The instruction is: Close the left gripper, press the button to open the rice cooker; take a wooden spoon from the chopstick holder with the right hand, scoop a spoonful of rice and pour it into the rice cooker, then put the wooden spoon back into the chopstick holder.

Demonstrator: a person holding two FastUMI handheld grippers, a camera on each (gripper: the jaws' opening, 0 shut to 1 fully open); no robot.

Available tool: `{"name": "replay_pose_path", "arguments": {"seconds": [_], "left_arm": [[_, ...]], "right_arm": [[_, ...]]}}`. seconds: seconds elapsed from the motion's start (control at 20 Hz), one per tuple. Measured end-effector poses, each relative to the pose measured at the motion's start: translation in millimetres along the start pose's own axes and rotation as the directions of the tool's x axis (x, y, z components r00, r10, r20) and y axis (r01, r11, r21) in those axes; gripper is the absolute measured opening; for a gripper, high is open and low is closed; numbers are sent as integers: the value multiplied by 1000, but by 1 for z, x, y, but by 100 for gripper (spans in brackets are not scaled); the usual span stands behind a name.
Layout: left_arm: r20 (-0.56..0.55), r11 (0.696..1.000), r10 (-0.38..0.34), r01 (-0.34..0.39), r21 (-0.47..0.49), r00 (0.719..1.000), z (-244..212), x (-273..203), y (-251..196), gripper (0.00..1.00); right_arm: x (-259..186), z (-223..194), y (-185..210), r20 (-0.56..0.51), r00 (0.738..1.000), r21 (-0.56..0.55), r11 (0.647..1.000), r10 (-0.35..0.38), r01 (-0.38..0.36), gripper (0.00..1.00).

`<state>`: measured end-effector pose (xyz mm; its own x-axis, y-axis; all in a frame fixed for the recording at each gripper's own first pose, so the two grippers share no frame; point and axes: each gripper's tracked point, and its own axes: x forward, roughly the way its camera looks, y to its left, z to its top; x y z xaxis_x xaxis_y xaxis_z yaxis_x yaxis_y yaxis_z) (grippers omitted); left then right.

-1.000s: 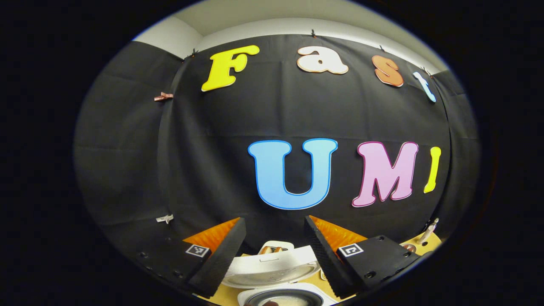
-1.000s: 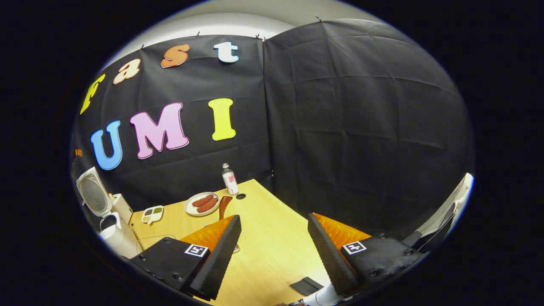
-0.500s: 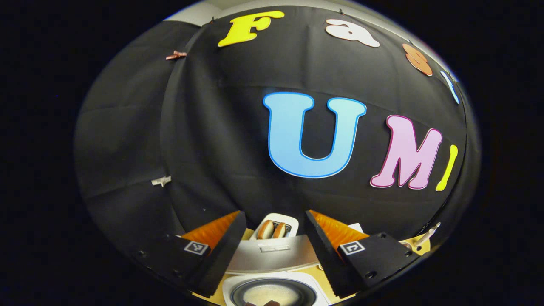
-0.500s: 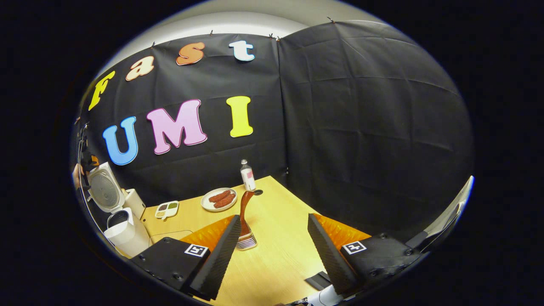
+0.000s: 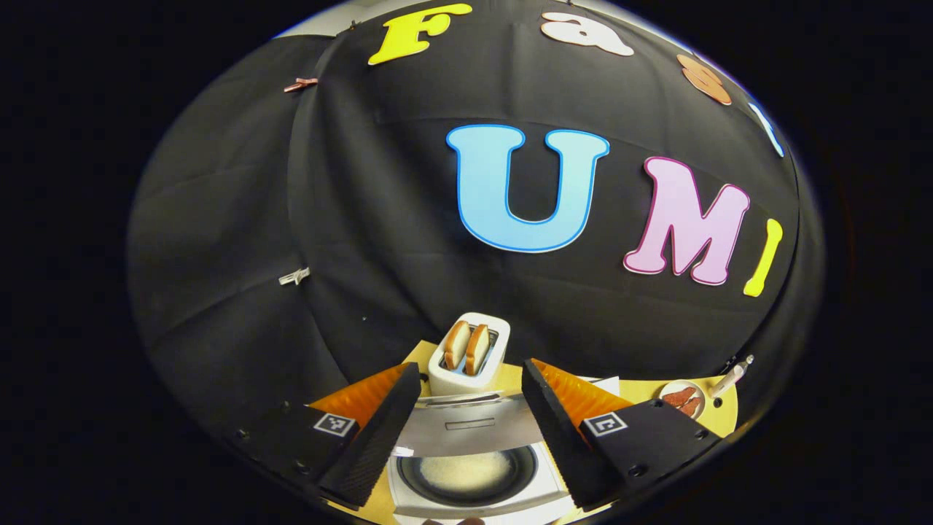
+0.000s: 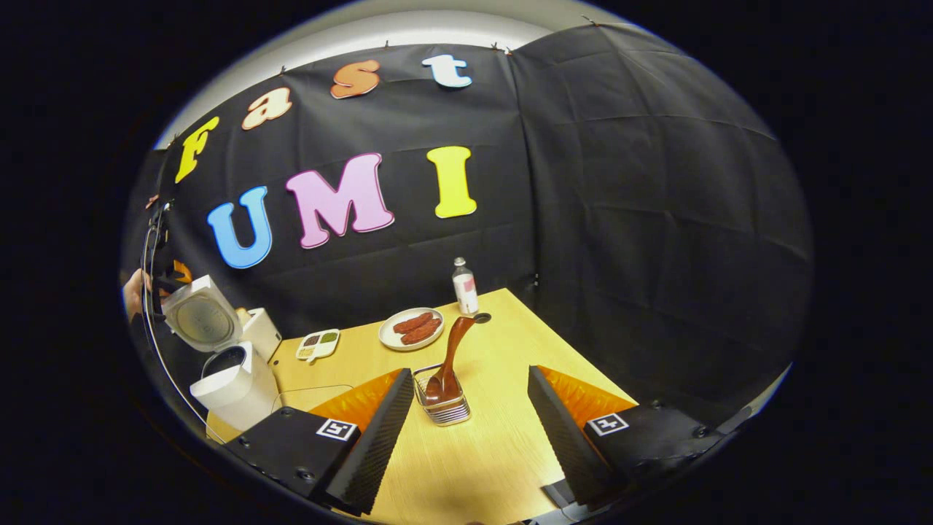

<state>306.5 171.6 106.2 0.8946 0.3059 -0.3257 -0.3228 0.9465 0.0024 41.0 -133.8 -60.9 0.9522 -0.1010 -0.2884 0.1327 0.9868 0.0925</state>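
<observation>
The white rice cooker (image 5: 474, 503) stands right below my open left gripper (image 5: 471, 370), its lid (image 5: 466, 423) raised and pale rice showing in the dark inner pot (image 5: 466, 472). In the right gripper view the same rice cooker (image 6: 233, 383) is at the far left, lid (image 6: 200, 321) up. A brown wooden spoon (image 6: 452, 346) stands bowl-down in a small wire chopstick holder (image 6: 444, 407) on the table. My right gripper (image 6: 470, 373) is open, and the holder sits just ahead between its fingers, not touched.
A white toaster (image 5: 469, 354) with two bread slices stands behind the cooker. A plate of sausages (image 6: 412, 328), a small bottle (image 6: 463, 286) and a little divided dish (image 6: 318, 344) sit at the wooden table's (image 6: 496, 452) back. A clear container (image 6: 310, 397) lies beside the cooker.
The left gripper view has tipped downward, bringing the open pot and toaster further into sight. The right gripper has swung toward the holder, so spoon and holder now sit between its fingers.
</observation>
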Motion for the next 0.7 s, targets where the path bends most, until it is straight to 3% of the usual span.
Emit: {"name": "replay_pose_path", "arguments": {"seconds": [0.3,0.7], "left_arm": [[-29,999,33,-34,-17,999,-77,-22,-4,98],[-59,999,51,-51,-11,997,-158,-18,-8,98]], "right_arm": [[11,1,21,-12,994,10,994,108,-108,99],[16,-23,22,-76,987,-14,989,143,-144,99]]}}
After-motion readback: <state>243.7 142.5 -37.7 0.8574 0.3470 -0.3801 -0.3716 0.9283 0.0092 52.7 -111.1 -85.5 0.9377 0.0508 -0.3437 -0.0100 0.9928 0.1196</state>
